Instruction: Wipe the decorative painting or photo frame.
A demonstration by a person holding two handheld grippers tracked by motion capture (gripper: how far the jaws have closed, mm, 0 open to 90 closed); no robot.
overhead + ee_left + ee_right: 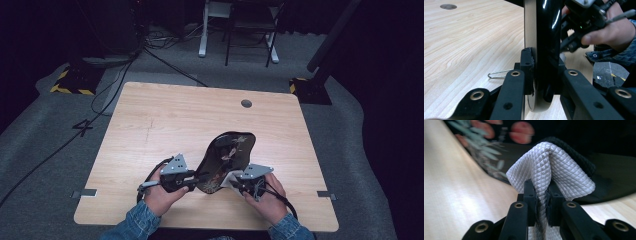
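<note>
From above, a person stands at a wooden bench (150,125) with a tool in each hand. The left hand-held gripper (192,181) bites the near left edge of a black tray (227,155) with flowers painted on it. The tray lies near the front of the bench, between the two hands, and seems tipped up a little. The right hand-held gripper (236,184) pinches a white cloth (231,178) right at the tray's near right edge.

In the left gripper view, the left hand-held gripper (543,75) has its jaws squeezed tight on the shiny black tray (547,37), which stands on its edge here. A small metal clip (499,73) lies on the bench (474,37) just beside the jaws. The other hand (614,32) and its tool are behind the tray.

In the right gripper view, the right hand-held gripper (542,197) is closed tight on a fold of the white cloth (554,167). The cloth is bumpy like a quilt and has a black edge. It sits against the tray (609,175), which rests on the bench (461,195).
</note>
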